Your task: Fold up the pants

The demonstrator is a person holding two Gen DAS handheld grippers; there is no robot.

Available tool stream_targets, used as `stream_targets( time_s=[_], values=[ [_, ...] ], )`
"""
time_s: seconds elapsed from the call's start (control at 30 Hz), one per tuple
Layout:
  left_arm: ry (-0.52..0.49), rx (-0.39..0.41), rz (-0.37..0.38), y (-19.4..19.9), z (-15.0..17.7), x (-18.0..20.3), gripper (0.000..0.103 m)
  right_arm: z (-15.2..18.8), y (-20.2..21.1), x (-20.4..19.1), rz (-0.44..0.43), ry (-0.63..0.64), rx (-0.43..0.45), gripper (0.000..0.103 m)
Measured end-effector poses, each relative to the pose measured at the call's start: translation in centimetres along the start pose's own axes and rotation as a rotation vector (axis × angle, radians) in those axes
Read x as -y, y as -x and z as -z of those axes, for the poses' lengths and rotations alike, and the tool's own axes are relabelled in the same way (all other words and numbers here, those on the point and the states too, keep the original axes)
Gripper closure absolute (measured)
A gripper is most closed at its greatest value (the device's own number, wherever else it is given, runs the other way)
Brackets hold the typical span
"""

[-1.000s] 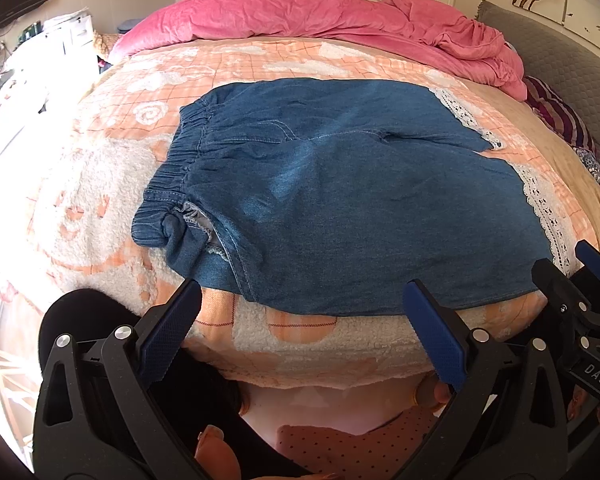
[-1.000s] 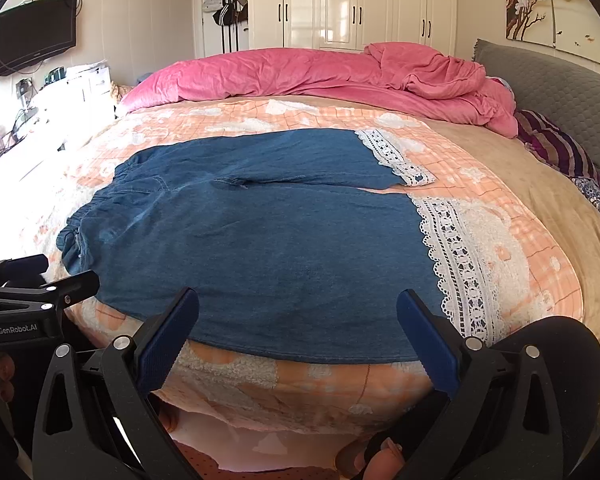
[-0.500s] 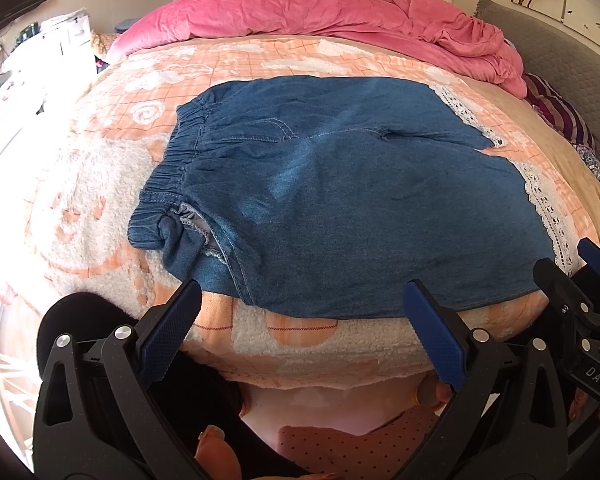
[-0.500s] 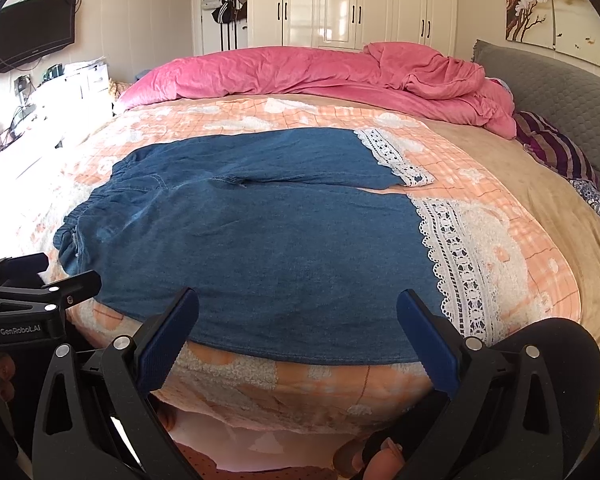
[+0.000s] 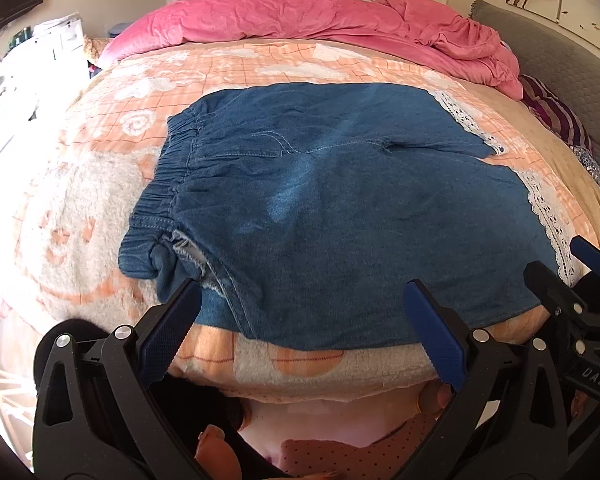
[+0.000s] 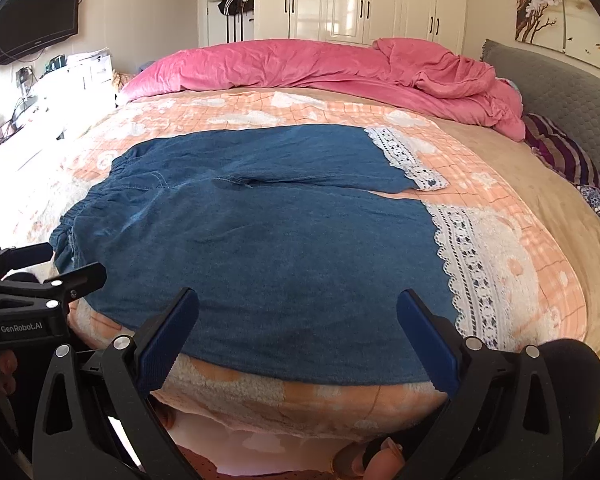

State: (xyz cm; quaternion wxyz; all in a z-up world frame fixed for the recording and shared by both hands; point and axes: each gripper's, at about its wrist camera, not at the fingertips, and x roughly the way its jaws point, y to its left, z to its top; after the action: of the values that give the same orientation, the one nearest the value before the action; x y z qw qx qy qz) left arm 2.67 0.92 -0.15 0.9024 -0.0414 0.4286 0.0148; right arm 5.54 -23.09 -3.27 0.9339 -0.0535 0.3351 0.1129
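as both views have drawn slightly closer over the last second, item: denim pants (image 5: 340, 208) flat and unfolded on the bed (image 5: 100, 208); left hand-held gripper (image 5: 300, 336) and right hand-held gripper (image 6: 298, 334) wide apart, empty, nearing the near edge—fold not begun.

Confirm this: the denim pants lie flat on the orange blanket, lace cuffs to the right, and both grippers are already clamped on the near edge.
Not clamped. Both wrist views show the left gripper and right gripper with jaws open, short of the denim pants. The orange blanket and lace cuffs are as stated.
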Motion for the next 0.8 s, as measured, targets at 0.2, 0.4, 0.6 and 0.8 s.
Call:
stream_targets(
  time_s=[0.2, 0.4, 0.6, 0.8],
  values=[
    [0.017, -0.005, -0.044, -1.1, -1.8, -2.5, 0.008, -3.2, -2.3, -0.5, -0.047, 0.035, -0.007, 0.004],
    [0.122, 0.013, -0.090, -2.4, -5.2, -7.6, 0.008, -6.6, -5.3, -2.1, -0.093, 0.109, -0.025, 0.004],
    [0.164, 0.027, -0.120, -4.1, -9.3, -11.3, 0.008, -8.7, -8.1, -3.3, -0.137, 0.152, -0.053, 0.004],
    [0.152, -0.026, -0.121, -7.9, -12.6, -12.7, 0.008, -11.1, -11.1, -4.0, -0.224, 0.159, -0.113, 0.004]
  ],
)
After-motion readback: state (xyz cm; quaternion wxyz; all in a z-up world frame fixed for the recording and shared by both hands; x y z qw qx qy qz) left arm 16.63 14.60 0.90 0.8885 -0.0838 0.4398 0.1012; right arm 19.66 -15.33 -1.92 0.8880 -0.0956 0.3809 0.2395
